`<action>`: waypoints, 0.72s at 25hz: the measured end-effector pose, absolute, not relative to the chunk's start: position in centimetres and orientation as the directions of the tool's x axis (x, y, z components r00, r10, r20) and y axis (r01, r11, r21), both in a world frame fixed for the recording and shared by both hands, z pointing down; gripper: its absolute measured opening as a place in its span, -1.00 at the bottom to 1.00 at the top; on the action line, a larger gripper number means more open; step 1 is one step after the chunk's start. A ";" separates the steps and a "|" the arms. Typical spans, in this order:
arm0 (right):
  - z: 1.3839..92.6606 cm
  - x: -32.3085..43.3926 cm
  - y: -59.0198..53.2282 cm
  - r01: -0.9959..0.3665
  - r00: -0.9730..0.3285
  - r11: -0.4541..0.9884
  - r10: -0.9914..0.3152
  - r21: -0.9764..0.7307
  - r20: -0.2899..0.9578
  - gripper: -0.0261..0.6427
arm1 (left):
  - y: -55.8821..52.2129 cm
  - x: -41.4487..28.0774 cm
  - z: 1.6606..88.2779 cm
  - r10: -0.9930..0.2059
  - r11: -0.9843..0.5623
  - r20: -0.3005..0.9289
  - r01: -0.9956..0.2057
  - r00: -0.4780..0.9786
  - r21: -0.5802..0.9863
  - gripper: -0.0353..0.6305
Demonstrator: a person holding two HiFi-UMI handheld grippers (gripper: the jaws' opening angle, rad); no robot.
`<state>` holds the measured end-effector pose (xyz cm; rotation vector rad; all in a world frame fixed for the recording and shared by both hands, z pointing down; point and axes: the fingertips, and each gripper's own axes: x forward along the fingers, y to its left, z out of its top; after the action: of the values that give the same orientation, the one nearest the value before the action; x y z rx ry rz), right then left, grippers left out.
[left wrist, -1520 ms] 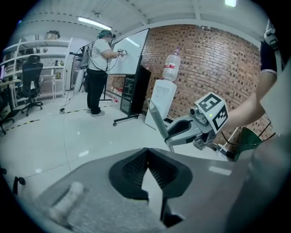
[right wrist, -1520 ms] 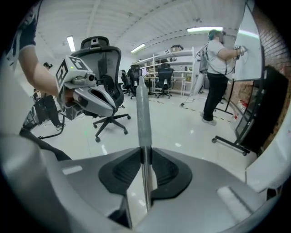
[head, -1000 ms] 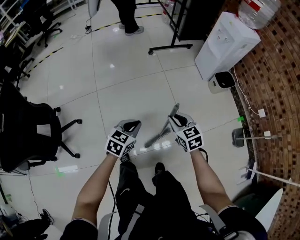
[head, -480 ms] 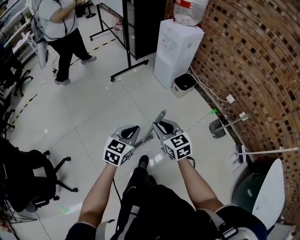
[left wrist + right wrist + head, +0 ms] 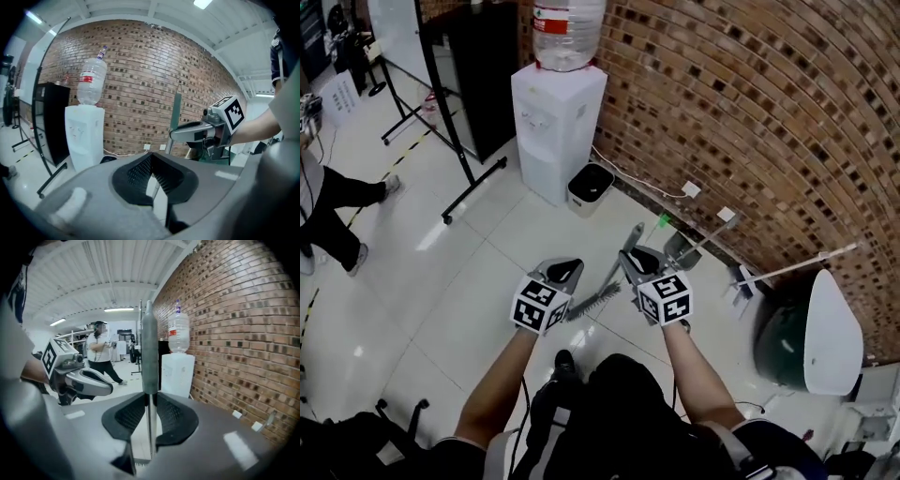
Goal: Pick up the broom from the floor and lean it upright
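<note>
Broom with grey pole handle and dark bristle head (image 5: 594, 301): off the pale tiled floor (image 5: 487, 253), clamped in the right gripper (image 5: 639, 258). In the right gripper view its black ribbed fingers (image 5: 129, 414) press on the handle from both sides, and the pole (image 5: 149, 352) runs straight up between them. In the head view the bristle head hangs low between the two marker cubes and the handle slants up toward the red brick wall (image 5: 750, 112). Left gripper (image 5: 562, 272) just beside the bristles; contact cannot be told. Its fingers (image 5: 140, 172) are drawn together at the tips, with nothing between them. White water dispenser with clear bottle (image 5: 555, 122) stands against the wall ahead, a small black-rimmed bin (image 5: 589, 186) beside it.
</note>
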<state>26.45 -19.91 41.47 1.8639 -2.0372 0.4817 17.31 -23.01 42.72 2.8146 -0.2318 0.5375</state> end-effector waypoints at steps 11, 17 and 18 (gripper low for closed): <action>41.0 46.5 -22.7 -0.987 0.132 -0.156 -0.907 -0.028 0.401 -0.69 | -27.7 37.3 42.6 0.071 -0.986 0.397 0.004 0.915 0.167 -0.89; 44.4 56.3 -26.7 -0.982 0.103 -0.159 -0.906 -0.104 0.410 -0.69 | -30.9 47.4 45.3 0.069 -0.981 0.449 -0.022 0.891 0.194 -0.89; 45.0 58.0 -27.4 -0.981 0.095 -0.157 -0.904 -0.117 0.416 -0.69 | -31.5 49.1 45.8 0.065 -0.980 0.457 -0.030 0.887 0.199 -0.89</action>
<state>57.96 -27.38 45.02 2.1746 -1.9035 0.5929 49.09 -31.50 45.76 2.8553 0.0272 0.7012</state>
